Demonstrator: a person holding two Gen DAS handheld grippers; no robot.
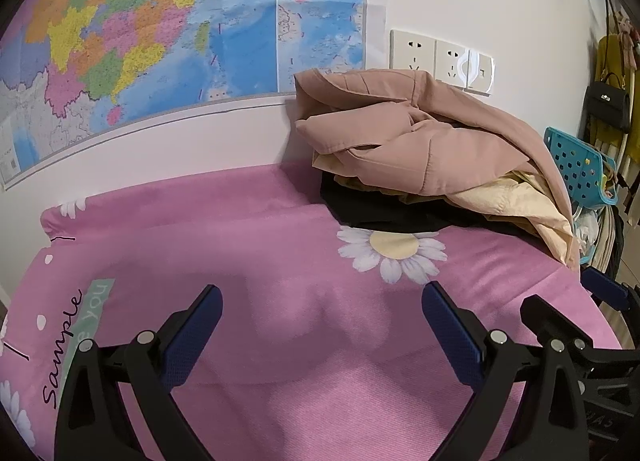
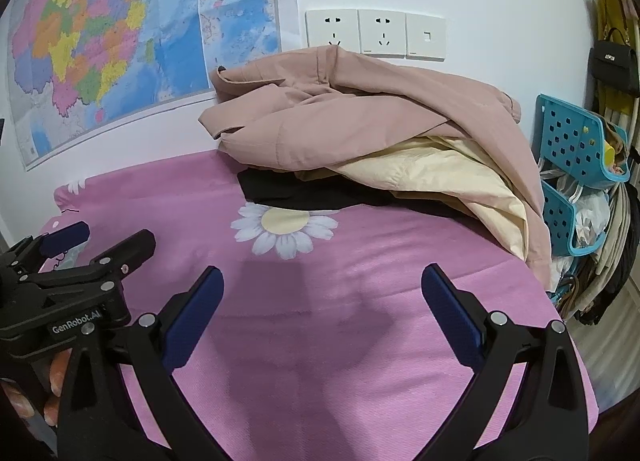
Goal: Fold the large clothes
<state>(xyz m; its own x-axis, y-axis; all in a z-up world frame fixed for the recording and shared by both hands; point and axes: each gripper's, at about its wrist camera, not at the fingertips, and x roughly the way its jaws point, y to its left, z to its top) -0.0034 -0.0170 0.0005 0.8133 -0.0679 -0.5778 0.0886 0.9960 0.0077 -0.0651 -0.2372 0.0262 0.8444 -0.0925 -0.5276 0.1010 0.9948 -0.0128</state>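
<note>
Both grippers hang over the bare pink cover, holding nothing. The left gripper [image 1: 320,325] has its jaws spread wide with only fabric showing between them; the right gripper [image 2: 320,313] stands the same, wide open and empty. Judged from this, no garment is yet taken up, and the open foreground looks kept free as the folding area.

The clothes sit in 1 heap [image 2: 380,133] at the far side of the surface, against the wall and well apart from both grippers. A dusty-pink garment [image 1: 420,141] lies on top, a pale yellow garment [image 2: 440,177] shows under its right side, and a black garment [image 2: 304,193] lies at the bottom, touching the printed daisy [image 2: 286,227].

The surface is covered by a pink flowered sheet [image 1: 280,381]; whether it is a bed or a bench cannot be told. A map [image 1: 140,41] and 3 wall plates [image 2: 376,35] hang behind. Blue perforated baskets [image 2: 572,141] and a black handbag [image 2: 614,65] stand at the right.
</note>
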